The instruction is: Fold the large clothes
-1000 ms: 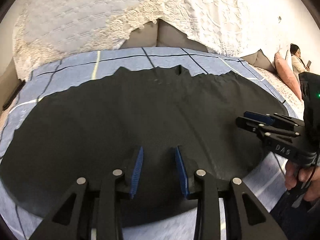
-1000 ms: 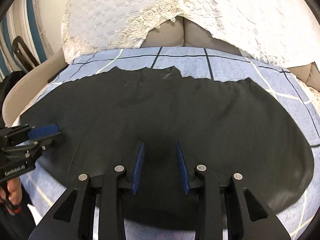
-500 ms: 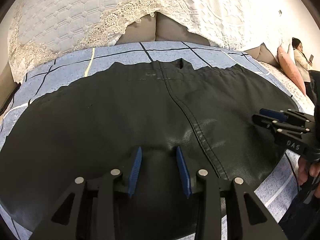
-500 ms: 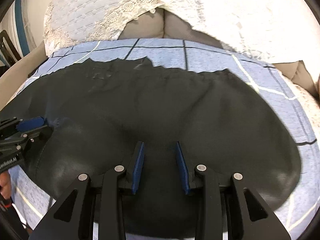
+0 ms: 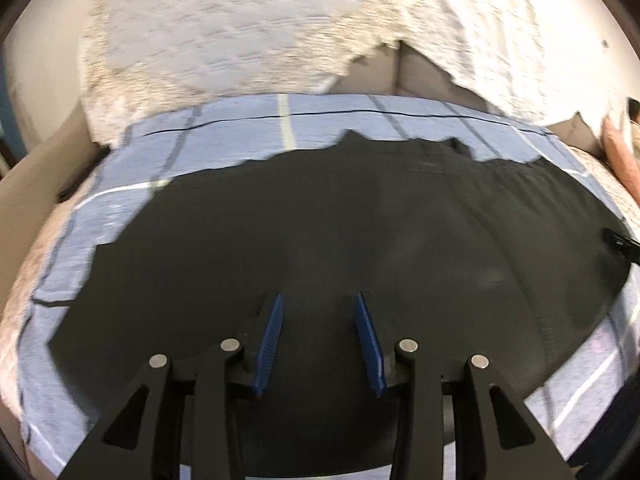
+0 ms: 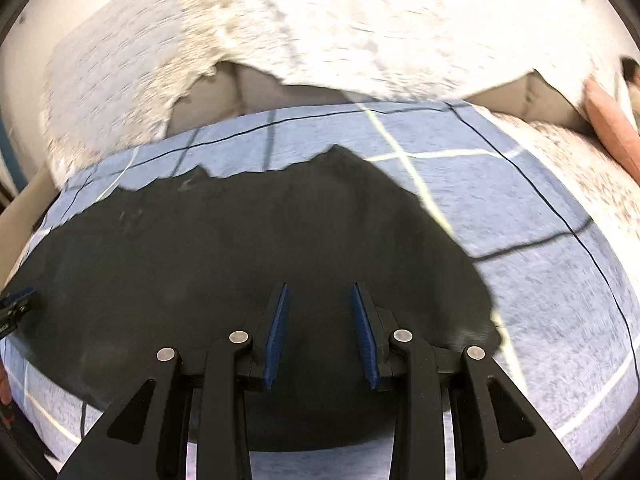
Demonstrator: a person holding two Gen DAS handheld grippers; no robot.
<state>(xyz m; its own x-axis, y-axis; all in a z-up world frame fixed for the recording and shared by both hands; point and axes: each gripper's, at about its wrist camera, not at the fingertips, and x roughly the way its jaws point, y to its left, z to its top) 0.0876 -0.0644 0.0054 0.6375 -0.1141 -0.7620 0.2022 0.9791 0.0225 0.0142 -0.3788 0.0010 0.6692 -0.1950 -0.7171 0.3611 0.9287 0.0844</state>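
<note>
A large black garment [image 5: 360, 248] lies spread flat on a light blue sheet [image 5: 224, 140] crossed by dark and pale grid lines, and takes up most of the middle of both views. Its cloth is matt and mostly smooth. The far edge, toward 12 o'clock, is jagged and uneven, with a small raised tab near 1 o'clock in the left wrist view. In the right wrist view the garment [image 6: 248, 240] ends in a rounded edge at about 3 o'clock, with bare sheet [image 6: 520, 200] beyond it. Past the sheet, at 12 o'clock, white lace-edged covers [image 5: 224, 28] hang over grey cushions, and a pink pillow [image 6: 612, 120] shows at 2 o'clock.

No writing can be read; both pictures are blurred by motion.

The left gripper [image 5: 319, 300] points steeply down over the near part of the garment, its blue fingers [image 5: 272, 340] apart with nothing between them; they have just been opening a little. The right gripper [image 6: 318, 288] points down likewise over the garment's near edge, its blue fingers [image 6: 366, 336] apart and empty. The tip of each gripper shows at the edge of the other's view: the right one at 3 o'clock, the left one at 9 o'clock.
</note>
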